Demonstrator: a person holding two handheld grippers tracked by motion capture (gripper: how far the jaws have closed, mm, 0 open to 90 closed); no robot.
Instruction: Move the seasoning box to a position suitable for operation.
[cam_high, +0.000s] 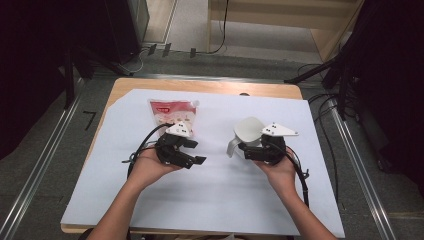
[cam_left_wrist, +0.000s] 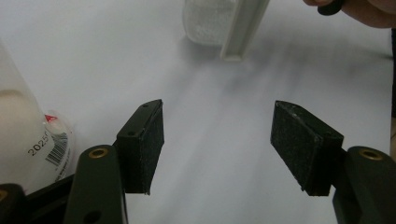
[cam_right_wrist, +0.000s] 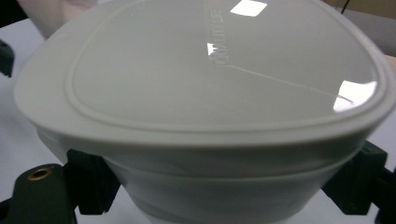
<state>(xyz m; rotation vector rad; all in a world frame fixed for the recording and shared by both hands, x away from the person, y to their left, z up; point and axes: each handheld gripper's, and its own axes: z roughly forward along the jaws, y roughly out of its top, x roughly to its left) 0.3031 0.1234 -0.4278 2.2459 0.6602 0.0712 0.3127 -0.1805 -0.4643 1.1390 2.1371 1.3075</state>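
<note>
Your left tool (cam_high: 192, 152) hangs spread and empty just in front of the 1 red-and-white snack pouch (cam_high: 172, 114) lying on the surface (cam_high: 220, 200). Your right tool (cam_right_wrist: 224, 184) pinches the 1 white lidded jug (cam_right_wrist: 205, 93), lifted clear right of centre. Its smooth tapered wall could slip from the pads if you tilt or swing it.
</note>
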